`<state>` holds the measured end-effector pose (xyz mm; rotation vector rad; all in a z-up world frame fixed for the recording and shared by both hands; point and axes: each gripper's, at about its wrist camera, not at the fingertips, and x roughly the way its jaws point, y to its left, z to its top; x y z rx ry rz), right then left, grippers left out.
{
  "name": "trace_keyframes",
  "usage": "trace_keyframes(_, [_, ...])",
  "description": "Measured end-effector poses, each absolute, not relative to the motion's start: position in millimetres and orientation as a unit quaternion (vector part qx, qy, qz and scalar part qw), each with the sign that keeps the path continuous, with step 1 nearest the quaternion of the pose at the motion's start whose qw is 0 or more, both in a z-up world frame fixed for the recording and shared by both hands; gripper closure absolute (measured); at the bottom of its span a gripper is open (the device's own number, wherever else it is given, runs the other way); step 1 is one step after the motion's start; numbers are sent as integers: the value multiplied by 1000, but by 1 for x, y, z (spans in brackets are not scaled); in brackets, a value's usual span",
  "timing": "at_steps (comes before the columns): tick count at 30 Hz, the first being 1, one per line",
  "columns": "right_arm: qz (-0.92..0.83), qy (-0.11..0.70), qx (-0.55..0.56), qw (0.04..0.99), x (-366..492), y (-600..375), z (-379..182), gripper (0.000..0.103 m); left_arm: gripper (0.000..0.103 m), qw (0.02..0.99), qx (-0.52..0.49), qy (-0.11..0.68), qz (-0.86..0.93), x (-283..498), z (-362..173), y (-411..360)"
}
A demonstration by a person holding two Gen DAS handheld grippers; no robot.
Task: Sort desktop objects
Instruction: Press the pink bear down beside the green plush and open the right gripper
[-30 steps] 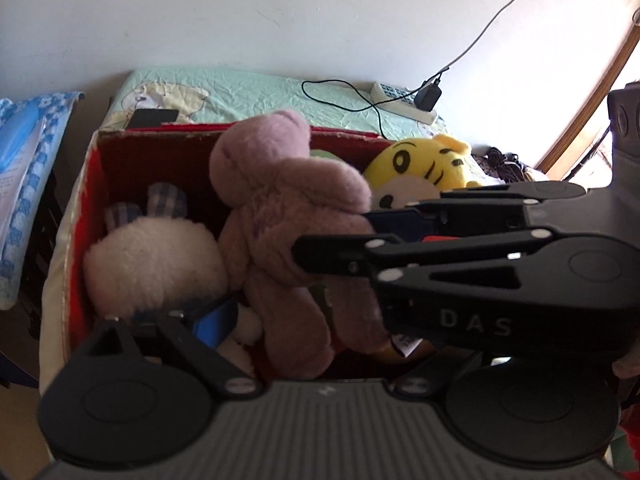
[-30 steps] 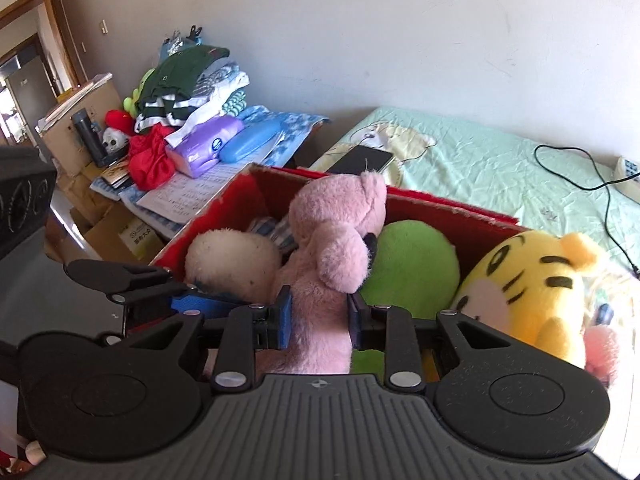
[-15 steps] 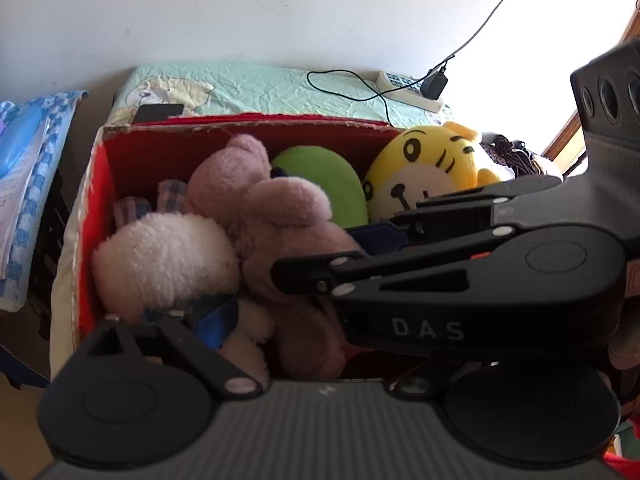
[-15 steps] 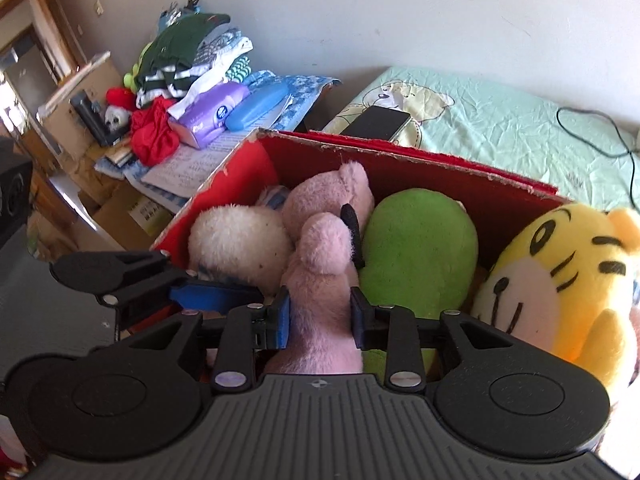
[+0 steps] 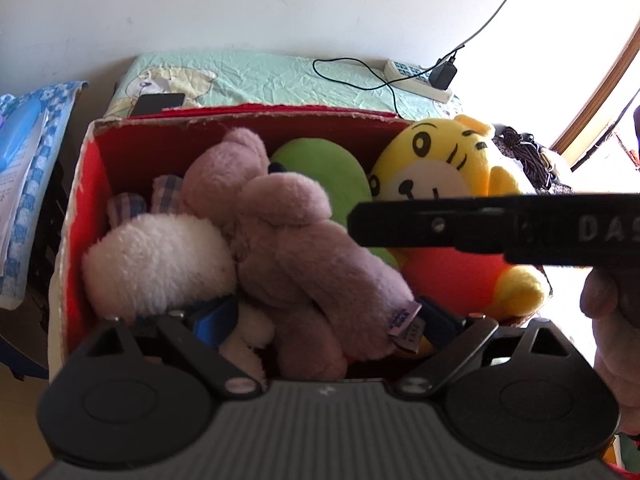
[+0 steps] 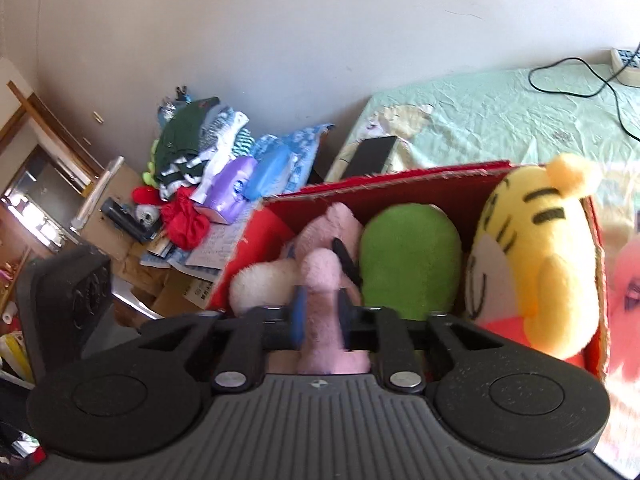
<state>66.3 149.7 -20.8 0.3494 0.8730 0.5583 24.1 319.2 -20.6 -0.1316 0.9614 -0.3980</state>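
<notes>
Lowered since a second ago, the pink plush bear (image 5: 280, 248) is now settled inside the red cardboard box (image 5: 76, 216), where it was earlier held raised above the other toys. From the left wrist view, the box is seen packed: a white fluffy toy (image 5: 156, 264) lies at the left, the pink bear is pressed against it in the middle, a green plush (image 5: 336, 176) sits behind, and a yellow tiger plush (image 5: 448, 176) fills the right end. The left gripper (image 5: 316, 320) is spread wide, its blue-padded fingers on either side of the bear's lower body, nothing being clamped. The right gripper (image 5: 480, 232) is seen crossing the frame from the right, held by a hand (image 5: 612, 320). A phone (image 5: 158, 103) and a power strip (image 5: 416, 80) lie on the green sheet behind the box. From the right wrist view, the right gripper (image 6: 320, 320) is closed on a limb of the pink bear (image 6: 324, 280), with the green plush (image 6: 408, 260) and yellow tiger (image 6: 536, 248) beside it in the box (image 6: 400, 184). Folded clothes (image 6: 192, 148) are piled beyond.
</notes>
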Motion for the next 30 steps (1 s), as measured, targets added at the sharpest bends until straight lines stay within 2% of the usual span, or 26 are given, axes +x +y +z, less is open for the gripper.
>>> trace_keyframes(9, [263,435,164,846,65,157,-36,92,8,863,-45,473,-172,27,-23,312])
trace_keyframes(14, [249,434,182,846,65,151,-42,77,6,863,-36,478,-162,29,-24,306])
trace_keyframes(30, [239,400,163,869,51,149,-41,76,3,862,-8,484,-147,33,-28,294])
